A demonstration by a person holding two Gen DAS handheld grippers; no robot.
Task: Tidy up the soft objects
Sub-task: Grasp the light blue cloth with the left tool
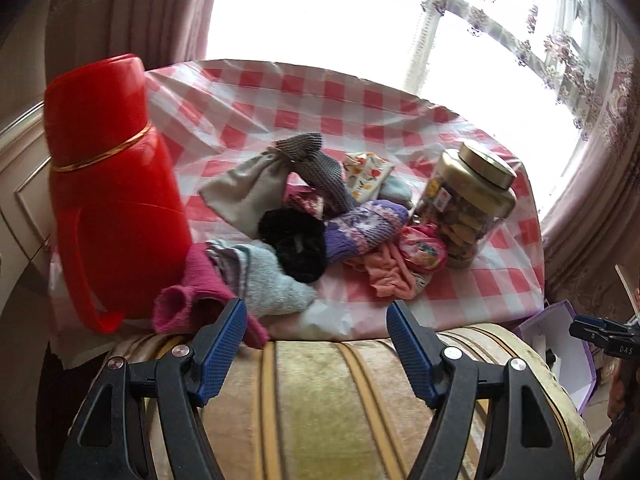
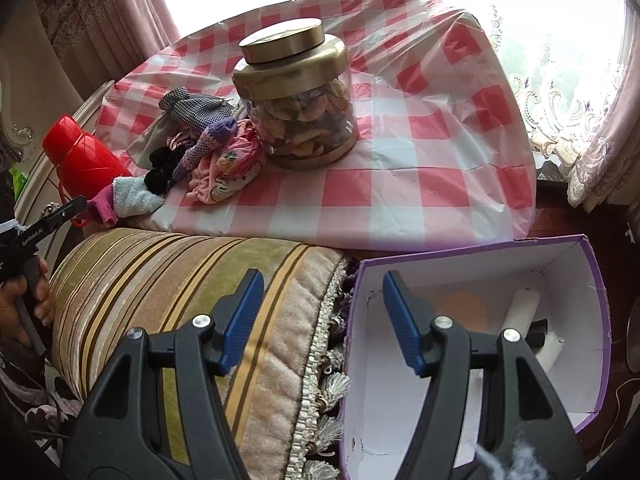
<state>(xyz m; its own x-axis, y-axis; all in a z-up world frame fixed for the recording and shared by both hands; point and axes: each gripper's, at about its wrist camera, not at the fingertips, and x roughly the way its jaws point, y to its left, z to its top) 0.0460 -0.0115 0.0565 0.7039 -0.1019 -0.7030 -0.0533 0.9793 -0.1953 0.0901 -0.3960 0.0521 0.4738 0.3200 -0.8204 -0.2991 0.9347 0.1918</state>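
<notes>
Blue-padded fingers [image 1: 224,340] of the left gripper [image 1: 316,336] stood spread with nothing between them, tilted down over a striped cushion [image 1: 320,392] and facing the pile of socks [image 1: 304,216] on the checked tablecloth [image 1: 460,280]. In the right wrist view the right gripper [image 2: 322,312] was parted too and empty — 1 finger above the cushion, the other above the purple box [image 2: 592,320]. A hand [image 2: 24,304] gripped the left tool's handle at the frame edge, mostly cut off. A red flask [image 1: 108,184] hid part of the pile; the box's contents were hard to make out.
</notes>
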